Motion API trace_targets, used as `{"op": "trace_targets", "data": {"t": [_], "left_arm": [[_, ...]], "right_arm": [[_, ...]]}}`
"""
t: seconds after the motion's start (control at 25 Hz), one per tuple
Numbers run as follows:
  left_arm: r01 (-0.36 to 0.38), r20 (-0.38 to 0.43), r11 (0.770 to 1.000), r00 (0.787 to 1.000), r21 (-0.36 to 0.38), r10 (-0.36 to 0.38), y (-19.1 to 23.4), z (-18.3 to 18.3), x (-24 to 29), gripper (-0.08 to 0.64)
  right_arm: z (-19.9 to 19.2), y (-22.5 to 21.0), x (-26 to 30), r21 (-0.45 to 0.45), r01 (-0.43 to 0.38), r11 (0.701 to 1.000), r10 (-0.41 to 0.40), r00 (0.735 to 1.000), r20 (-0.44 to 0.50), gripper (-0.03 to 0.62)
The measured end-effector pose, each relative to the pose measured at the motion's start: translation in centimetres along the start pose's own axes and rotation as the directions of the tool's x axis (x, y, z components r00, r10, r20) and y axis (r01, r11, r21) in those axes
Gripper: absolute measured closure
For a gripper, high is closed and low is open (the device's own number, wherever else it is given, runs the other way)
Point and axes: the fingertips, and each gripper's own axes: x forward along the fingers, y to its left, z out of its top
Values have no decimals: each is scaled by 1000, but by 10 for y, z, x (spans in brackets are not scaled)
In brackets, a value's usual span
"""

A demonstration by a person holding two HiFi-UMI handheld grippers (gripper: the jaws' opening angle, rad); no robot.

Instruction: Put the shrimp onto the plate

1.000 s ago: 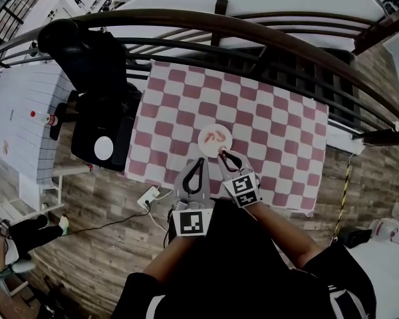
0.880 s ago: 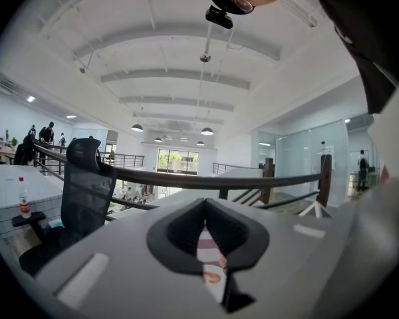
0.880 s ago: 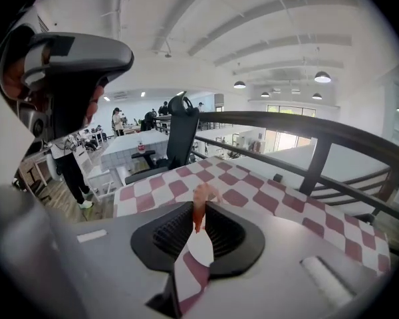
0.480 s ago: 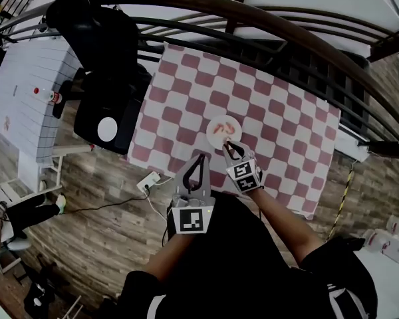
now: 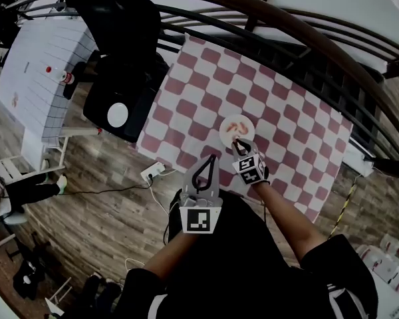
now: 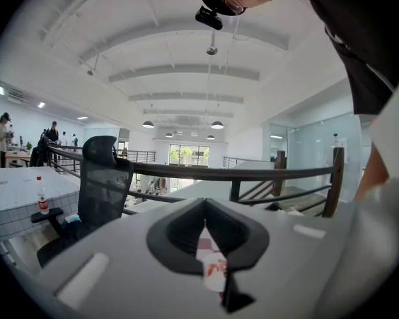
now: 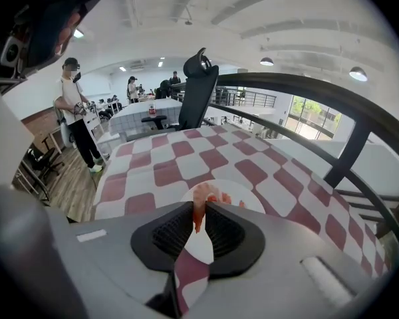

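Checked cloth (image 5: 279, 111), plate (image 5: 248, 123) part-hidden by right gripper (image 5: 240, 143), shrimp (image 7: 198, 212) pinched

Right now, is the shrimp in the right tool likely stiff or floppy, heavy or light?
Probably stiff: the shrimp stands straight in the right tool, with no droop. Likely light: it is a thin strip, small beside the plate.

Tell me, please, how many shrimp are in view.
3 shrimp: one pinched in the right gripper's jaws over the plate, two lying on the plate beyond it; the jaws may hide more.
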Motion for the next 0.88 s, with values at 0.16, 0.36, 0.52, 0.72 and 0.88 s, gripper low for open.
{"op": "trace_targets", "data": {"t": [0.16, 0.36, 0.52, 0.72, 0.88], "left_arm": [[-14, -10, 1000, 1000, 17, 14, 5, -1, 0, 550], [-22, -4, 1000, 1000, 15, 22, 7, -3, 1, 550], [-30, -26, 1000, 999, 5, 30, 7, -5, 1, 551], [-21, -17, 998, 1000, 57, 22, 6, -2, 3, 549], [-31, -52, 999, 998, 19, 32, 5, -11, 1, 551]], "right_arm": [[-7, 0, 13, -31, -9, 999, 8, 999, -33, 537], [-13, -1, 25, -56, -18, 998, 15, 998, -69, 537], [-15, -3, 33, -69, -28, 997, 21, 995, -95, 535], [-19, -3, 41, -65, -45, 997, 38, 993, -113, 535], [-22, -2, 46, -50, -56, 997, 49, 990, -129, 535]]}}
